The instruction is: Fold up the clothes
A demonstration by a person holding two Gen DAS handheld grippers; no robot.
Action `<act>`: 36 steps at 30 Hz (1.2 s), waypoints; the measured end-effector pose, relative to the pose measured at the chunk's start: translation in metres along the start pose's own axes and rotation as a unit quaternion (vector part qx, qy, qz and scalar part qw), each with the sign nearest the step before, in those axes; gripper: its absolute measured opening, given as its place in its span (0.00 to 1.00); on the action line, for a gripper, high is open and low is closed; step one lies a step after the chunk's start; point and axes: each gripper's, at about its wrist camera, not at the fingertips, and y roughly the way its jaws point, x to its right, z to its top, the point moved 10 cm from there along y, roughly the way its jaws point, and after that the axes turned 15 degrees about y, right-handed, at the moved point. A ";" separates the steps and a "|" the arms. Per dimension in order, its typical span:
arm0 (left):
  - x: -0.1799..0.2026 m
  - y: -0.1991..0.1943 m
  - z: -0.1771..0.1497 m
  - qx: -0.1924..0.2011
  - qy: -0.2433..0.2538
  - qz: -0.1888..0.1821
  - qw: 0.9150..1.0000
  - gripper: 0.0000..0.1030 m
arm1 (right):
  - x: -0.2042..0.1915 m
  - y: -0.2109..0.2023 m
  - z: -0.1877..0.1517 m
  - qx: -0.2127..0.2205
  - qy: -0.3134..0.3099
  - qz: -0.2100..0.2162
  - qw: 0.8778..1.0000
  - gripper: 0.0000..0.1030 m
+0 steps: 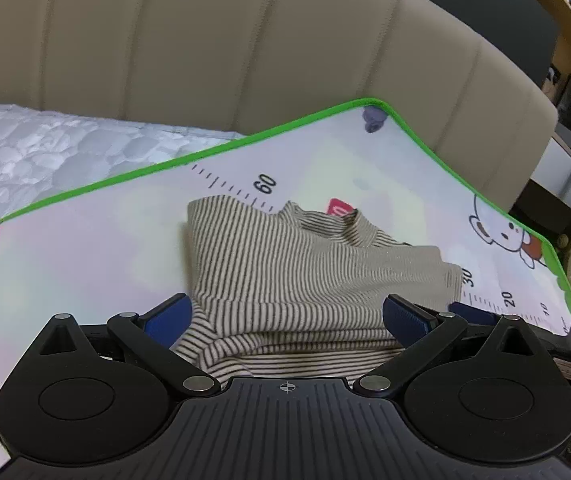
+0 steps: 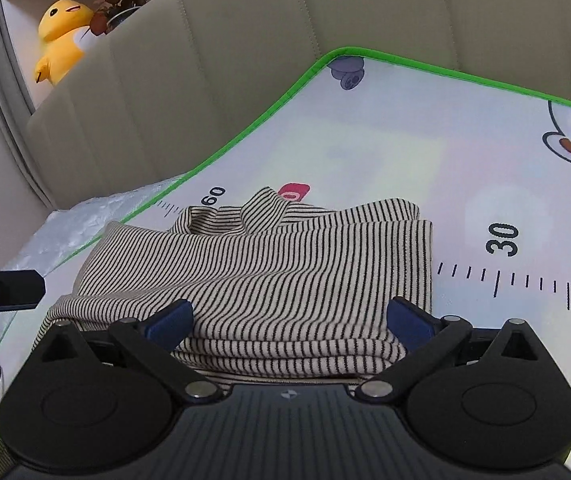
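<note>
Striped garment point(image 1: 305, 276), a beige knit with thin dark stripes, lies folded in layers on a green-edged play mat point(image 1: 85, 240) printed with a ruler scale and cartoon animals, the mat spread over a quilted mattress point(image 1: 25, 152) before a beige padded headboard point(image 1: 205, 48). Left gripper point(image 1: 287, 312) sits low at the near edge of the fabric, pointing downward across it, its blue-padded jaws spread wide to either side of the stacked folds and gripping nothing. Right gripper point(image 2: 289, 316) is angled down over the same near edge, jaws likewise fully apart, straddling the folded hem without pinching it. Seen from the right wrist, the collar point(image 2: 261, 210) rises at the far side near the "60" mark. A yellow plush toy point(image 2: 59, 36) perches on a shelf behind the headboard.
</note>
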 end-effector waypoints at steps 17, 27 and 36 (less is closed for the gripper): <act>-0.019 0.005 -0.009 0.000 -0.027 0.013 1.000 1.00 | 0.028 -0.005 -0.008 -0.037 -0.010 -0.090 0.995 0.73; -0.023 0.042 -0.042 -0.059 -0.024 0.033 0.997 0.84 | 0.019 0.005 -0.022 -0.030 -0.071 -0.097 0.992 1.00; -0.022 0.040 -0.040 -0.058 -0.029 0.026 0.998 0.85 | 0.012 -0.009 -0.015 -0.027 -0.064 -0.099 0.993 0.94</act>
